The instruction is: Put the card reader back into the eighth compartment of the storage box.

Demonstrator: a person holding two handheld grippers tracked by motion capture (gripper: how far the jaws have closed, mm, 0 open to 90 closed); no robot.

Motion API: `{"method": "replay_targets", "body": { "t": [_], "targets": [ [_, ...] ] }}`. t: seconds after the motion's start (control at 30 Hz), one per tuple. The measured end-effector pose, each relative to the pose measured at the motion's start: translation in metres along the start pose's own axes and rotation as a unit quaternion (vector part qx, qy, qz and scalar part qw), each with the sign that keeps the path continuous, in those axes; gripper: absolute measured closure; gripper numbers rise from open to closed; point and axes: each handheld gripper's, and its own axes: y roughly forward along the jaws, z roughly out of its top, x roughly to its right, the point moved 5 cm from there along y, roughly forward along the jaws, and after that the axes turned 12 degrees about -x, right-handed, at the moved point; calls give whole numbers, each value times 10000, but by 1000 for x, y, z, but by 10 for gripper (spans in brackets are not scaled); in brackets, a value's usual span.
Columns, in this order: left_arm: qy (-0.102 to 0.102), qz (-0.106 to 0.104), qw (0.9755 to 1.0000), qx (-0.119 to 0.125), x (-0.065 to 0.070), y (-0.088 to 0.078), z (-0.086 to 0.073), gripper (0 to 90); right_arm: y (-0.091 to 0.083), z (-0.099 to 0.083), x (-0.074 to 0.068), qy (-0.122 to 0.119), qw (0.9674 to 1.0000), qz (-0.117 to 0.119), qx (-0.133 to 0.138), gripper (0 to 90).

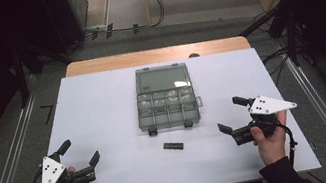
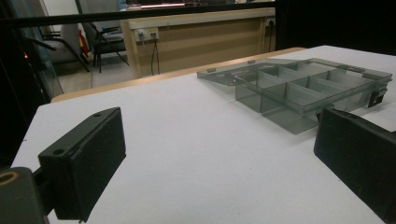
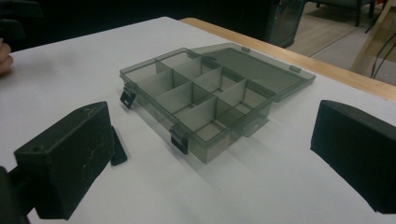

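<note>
A person is sitting at the white table [image 1: 101,97], holding a gripper in each hand. The left gripper [image 1: 80,154] is resting near the front left corner with its jaws spread wide and nothing between them; the right gripper [image 1: 234,113] is sitting at the front right, equally wide open and gripping nothing. Both are lying well apart from the smoky clear organiser box [image 1: 167,102] in the middle of the table.

The box is standing open, its lid [image 1: 162,78] lying flat toward the far edge and its dividers splitting the tray into small compartments. A faint mark is showing at the lid's near left corner in the high view, but it is too small to read, and I am seeing no legible writing anywhere else.

A small black piece [image 1: 173,145] is lying on the table just in front of the box, between the two grippers. The right gripper view is catching it only as a dark sliver [image 3: 118,150] peeking out beside its near jaw. That view is looking into the compartments, which appear empty, and is showing the two black latches [image 3: 180,141] on the front wall. The left gripper view is looking across bare tabletop at the box [image 2: 303,88] from its side, with chairs [image 2: 105,39] and a wooden counter [image 2: 196,37] standing beyond the table.
</note>
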Motion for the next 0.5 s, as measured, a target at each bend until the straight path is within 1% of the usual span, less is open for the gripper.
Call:
{"method": "replay_targets", "body": {
  "t": [0.17,0.2,0.23,0.5],
  "targets": [
    [-4,-4,10000,6,0,0,0,23,10,7,-6,-97,9998,155,-104,0],
    [-4,-4,10000,6,0,0,0,23,10,7,-6,-97,9998,155,-104,0],
    [6,-5,10000,-1,0,0,0,23,14,10,-9,-132,9996,209,-153,0],
    [12,-5,10000,-6,0,0,0,23,25,20,-16,-215,9989,340,-234,0]
  ]
}}
